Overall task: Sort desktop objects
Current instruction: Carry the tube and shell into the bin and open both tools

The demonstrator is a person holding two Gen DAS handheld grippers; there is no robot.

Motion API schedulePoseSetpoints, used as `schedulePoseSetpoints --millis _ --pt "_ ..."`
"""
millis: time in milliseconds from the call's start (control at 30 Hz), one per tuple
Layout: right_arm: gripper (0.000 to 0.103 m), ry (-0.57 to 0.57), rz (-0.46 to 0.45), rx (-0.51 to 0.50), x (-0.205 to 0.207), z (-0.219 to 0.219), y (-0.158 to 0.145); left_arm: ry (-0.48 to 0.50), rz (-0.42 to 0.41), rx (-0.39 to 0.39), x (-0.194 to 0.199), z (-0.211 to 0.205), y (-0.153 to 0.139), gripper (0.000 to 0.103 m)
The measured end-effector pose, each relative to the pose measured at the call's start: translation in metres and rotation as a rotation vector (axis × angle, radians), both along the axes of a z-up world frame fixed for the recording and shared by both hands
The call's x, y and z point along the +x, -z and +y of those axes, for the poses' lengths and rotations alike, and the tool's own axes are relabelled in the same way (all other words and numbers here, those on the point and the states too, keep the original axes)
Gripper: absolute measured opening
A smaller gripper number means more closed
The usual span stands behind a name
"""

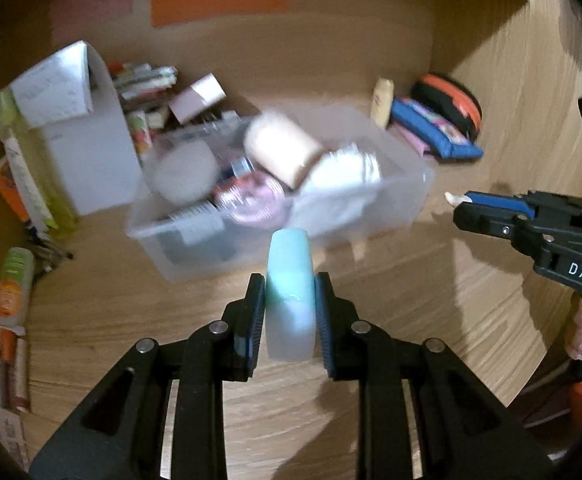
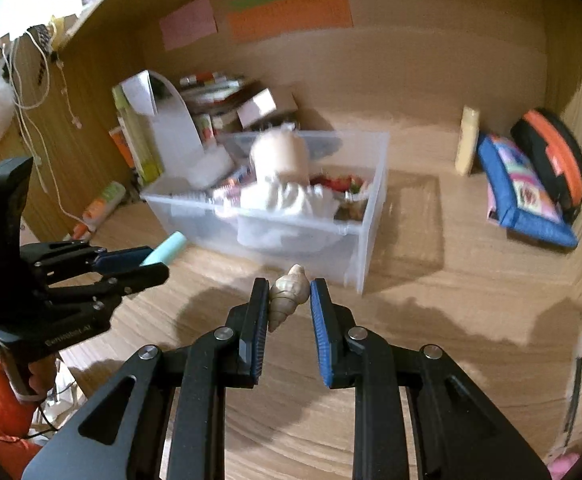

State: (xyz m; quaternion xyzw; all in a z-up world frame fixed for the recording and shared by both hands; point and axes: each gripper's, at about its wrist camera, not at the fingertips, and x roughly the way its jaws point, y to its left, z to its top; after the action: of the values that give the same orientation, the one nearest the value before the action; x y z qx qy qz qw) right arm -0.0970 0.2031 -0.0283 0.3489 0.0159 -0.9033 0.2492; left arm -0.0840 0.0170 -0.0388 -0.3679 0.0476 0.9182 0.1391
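Observation:
My left gripper (image 1: 289, 304) is shut on a pale mint-green tube (image 1: 289, 280) that stands upright between the pads, above the wooden desk. In the right wrist view the same left gripper (image 2: 147, 262) appears at the left with the mint tube (image 2: 165, 251) sticking out of it. My right gripper (image 2: 289, 304) is shut on a beige spiral seashell (image 2: 285, 298). In the left wrist view the right gripper (image 1: 463, 204) reaches in from the right with the seashell's tip (image 1: 453, 199) showing. Ahead of both stands a clear plastic bin (image 1: 195, 236), (image 2: 355, 240) filled with several objects.
A white box (image 1: 91, 152) and stacked books stand left of the bin. A blue pouch (image 2: 523, 196), an orange-and-black case (image 2: 555, 160) and a yellow bottle (image 2: 467, 140) lie at the back right. Tubes (image 1: 13, 288) lie at the left edge. Wooden walls close the back and sides.

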Motion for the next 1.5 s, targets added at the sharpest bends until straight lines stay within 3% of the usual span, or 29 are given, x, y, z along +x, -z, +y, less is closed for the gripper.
schedulePoseSetpoints --millis 367,633,800,1000,1200,1367,1500 --pt "0.019 0.037 0.084 -0.058 -0.021 0.004 -0.047 -0.064 0.124 0.06 -0.029 -0.02 -0.052 0.024" --pt "0.019 0.052 0.124 -0.063 -0.06 -0.006 -0.064 -0.051 0.098 0.075 -0.069 -0.011 -0.048 0.024" --pt "0.019 0.051 0.094 -0.056 -0.089 -0.021 -0.055 -0.036 0.031 0.087 -0.095 -0.003 -0.025 0.024" --pt "0.019 0.048 0.016 -0.015 -0.12 -0.037 -0.022 -0.024 -0.038 0.105 -0.117 -0.001 -0.003 0.024" --pt "0.019 0.046 -0.033 0.018 -0.131 -0.042 0.002 -0.019 -0.071 0.114 -0.127 -0.002 0.011 0.024" --pt "0.019 0.044 -0.001 0.07 -0.126 -0.05 0.003 -0.019 -0.072 0.096 -0.127 0.0 0.014 0.024" --pt "0.02 0.024 0.02 0.089 -0.121 -0.054 0.0 -0.026 -0.069 0.086 -0.125 -0.001 0.011 0.031"
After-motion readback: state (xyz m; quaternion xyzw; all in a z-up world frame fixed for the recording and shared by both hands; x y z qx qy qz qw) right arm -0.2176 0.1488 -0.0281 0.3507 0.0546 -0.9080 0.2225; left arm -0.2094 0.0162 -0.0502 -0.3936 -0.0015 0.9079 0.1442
